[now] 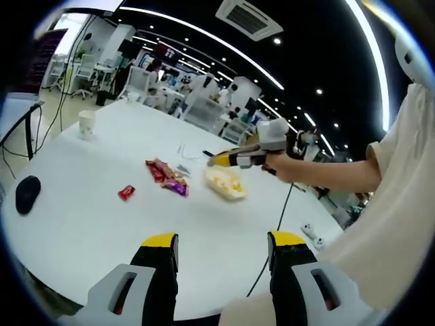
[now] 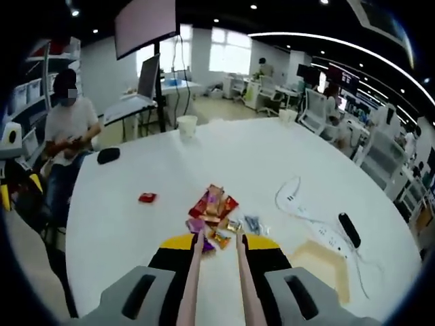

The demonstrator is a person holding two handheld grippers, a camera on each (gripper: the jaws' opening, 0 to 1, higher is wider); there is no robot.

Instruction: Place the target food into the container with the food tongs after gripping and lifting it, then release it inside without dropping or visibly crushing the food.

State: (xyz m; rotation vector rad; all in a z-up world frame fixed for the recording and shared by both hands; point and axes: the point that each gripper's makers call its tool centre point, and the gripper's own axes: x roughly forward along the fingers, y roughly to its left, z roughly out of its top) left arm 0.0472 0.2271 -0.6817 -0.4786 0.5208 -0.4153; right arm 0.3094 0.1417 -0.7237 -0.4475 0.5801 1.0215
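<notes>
A pile of wrapped snacks (image 1: 166, 175) lies mid-table, and a pale container (image 1: 225, 182) holding yellowish food stands just to its right. A person's hand holds my right gripper (image 1: 228, 159) above that container, pointing toward the pile. In the right gripper view, my right gripper (image 2: 221, 243) is shut on pinkish food tongs (image 2: 198, 268). The tongs' two arms stand apart over the near edge of the snack pile (image 2: 214, 204), with nothing lifted between them. My left gripper (image 1: 223, 241) hangs open over the table's near side, holding nothing.
A lone red packet (image 1: 126, 192) (image 2: 147, 197) lies apart from the pile. On the white table (image 1: 95, 224) are also a paper cup (image 1: 87, 124), a black mouse (image 1: 27, 193), and a white power strip (image 2: 325, 234) with its cable. A seated person (image 2: 68, 125) is beyond the far edge.
</notes>
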